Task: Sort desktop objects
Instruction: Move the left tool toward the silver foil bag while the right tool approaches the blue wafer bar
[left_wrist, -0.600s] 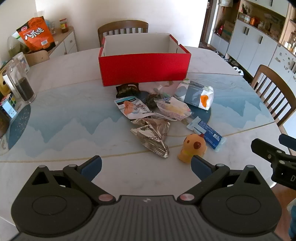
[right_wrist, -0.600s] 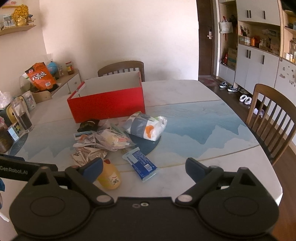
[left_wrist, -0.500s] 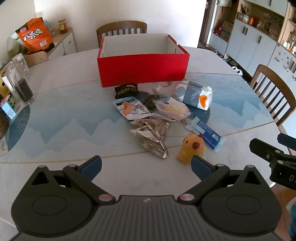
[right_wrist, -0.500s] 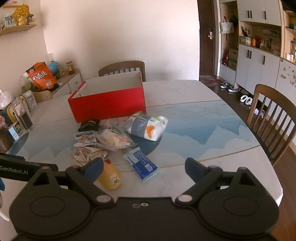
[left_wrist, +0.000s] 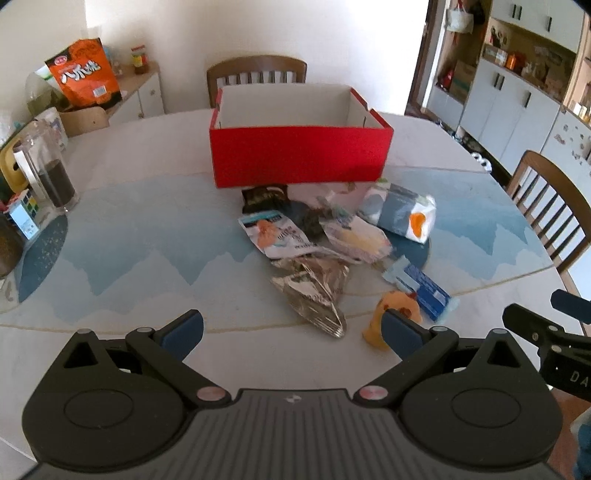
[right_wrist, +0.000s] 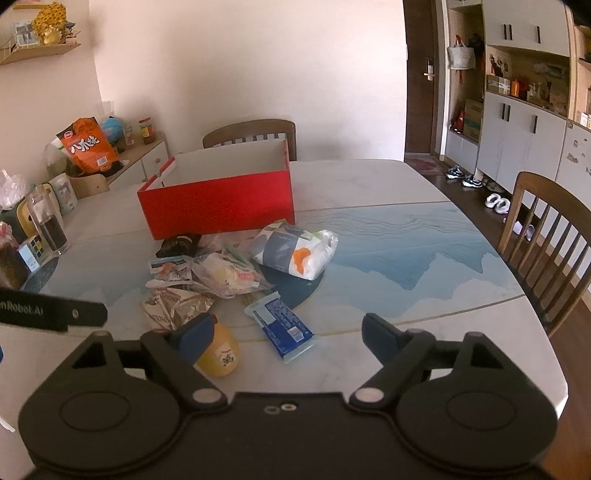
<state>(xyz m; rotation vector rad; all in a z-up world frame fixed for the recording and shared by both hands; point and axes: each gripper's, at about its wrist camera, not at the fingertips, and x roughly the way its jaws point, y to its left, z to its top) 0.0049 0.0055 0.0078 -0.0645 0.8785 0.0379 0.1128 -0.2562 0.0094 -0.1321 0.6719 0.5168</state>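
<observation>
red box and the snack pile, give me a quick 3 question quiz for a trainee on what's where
1. True or false: the red box already holds a snack packet.
2. Which item lies nearest the right gripper? A) tissue pack B) yellow duck toy C) glass jar
3. Fill in: the blue wrapper lies on the table between the duck toy and the ____ edge of the table, in the right wrist view.

Key
1. False: as far as its inside shows, it looks empty.
2. B: the toy sits right by one fingertip, with the jaws wide open.
3. Right.
</observation>
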